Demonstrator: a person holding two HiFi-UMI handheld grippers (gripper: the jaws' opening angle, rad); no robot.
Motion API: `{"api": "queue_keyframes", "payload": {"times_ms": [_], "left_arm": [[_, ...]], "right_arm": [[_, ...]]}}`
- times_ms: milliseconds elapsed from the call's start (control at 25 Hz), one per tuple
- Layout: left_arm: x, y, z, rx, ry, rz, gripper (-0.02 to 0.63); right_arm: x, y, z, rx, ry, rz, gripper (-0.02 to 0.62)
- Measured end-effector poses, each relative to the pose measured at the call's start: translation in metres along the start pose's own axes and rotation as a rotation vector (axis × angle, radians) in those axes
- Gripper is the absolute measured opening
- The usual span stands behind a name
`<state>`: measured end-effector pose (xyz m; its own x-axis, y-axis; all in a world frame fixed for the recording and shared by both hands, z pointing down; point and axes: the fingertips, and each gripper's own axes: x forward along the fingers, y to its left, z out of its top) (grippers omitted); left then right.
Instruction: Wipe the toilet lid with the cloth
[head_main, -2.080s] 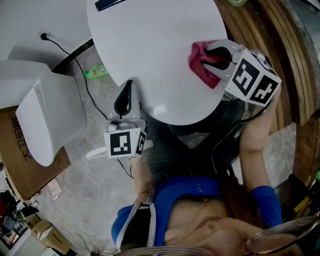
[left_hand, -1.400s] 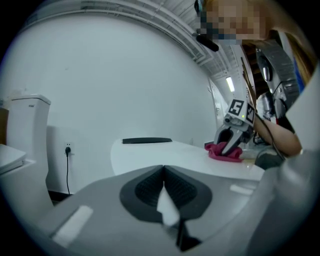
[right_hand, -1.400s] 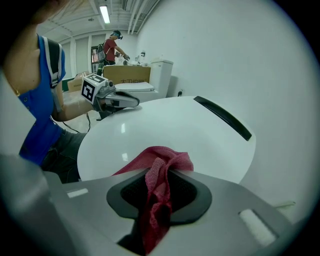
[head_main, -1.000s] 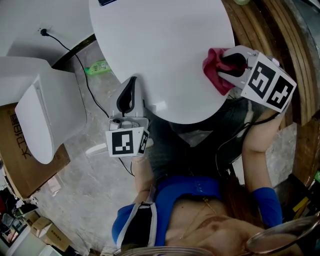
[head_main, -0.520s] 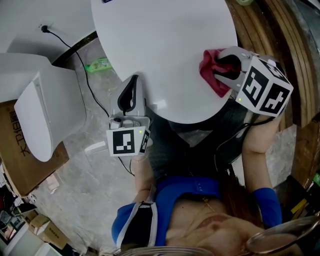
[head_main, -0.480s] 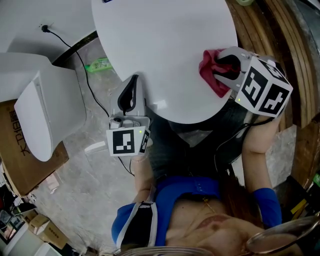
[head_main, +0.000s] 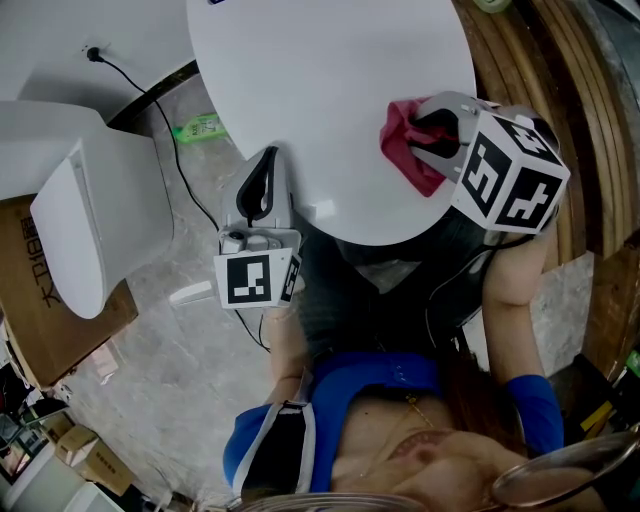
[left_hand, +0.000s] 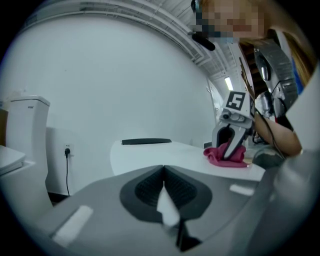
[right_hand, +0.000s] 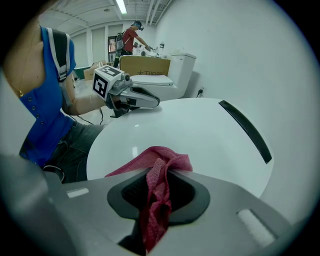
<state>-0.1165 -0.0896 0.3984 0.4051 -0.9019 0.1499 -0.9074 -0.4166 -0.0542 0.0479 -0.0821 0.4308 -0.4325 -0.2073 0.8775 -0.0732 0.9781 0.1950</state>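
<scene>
The white oval toilet lid (head_main: 330, 90) fills the top of the head view. My right gripper (head_main: 425, 135) is shut on a red cloth (head_main: 402, 148) and presses it on the lid's right side, near the front rim. In the right gripper view the cloth (right_hand: 160, 165) bunches between the jaws and spreads onto the lid (right_hand: 200, 130). My left gripper (head_main: 258, 190) is shut and holds nothing; it lies over the lid's front left edge. The left gripper view looks across the lid (left_hand: 160, 152) at the cloth (left_hand: 220, 156) and the right gripper (left_hand: 231, 145).
A second white toilet (head_main: 90, 220) stands at the left by a cardboard box (head_main: 40, 300). A black power cord (head_main: 150, 110) and a green bottle (head_main: 200, 128) lie on the floor. Wooden slats (head_main: 560, 90) run along the right. A black strip (right_hand: 245, 130) crosses the lid's far end.
My right gripper slid the cloth rightward toward the lid's rim, then back left a little. The left gripper has hardly moved.
</scene>
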Motion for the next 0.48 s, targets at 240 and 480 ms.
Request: {"api": "queue_keyframes", "payload": {"times_ms": [240,480], "left_arm": [[-0.001,-0.002,-0.002,0.007,0.020,-0.008,0.003],[0.000,-0.001,-0.001,-0.002,0.000,-0.010,0.003]], "right_arm": [[0.006,0.006,0.017,-0.051,-0.014,0.020,0.078],[0.014,0.011,0.032,-0.096,0.029,0.028,0.077]]}}
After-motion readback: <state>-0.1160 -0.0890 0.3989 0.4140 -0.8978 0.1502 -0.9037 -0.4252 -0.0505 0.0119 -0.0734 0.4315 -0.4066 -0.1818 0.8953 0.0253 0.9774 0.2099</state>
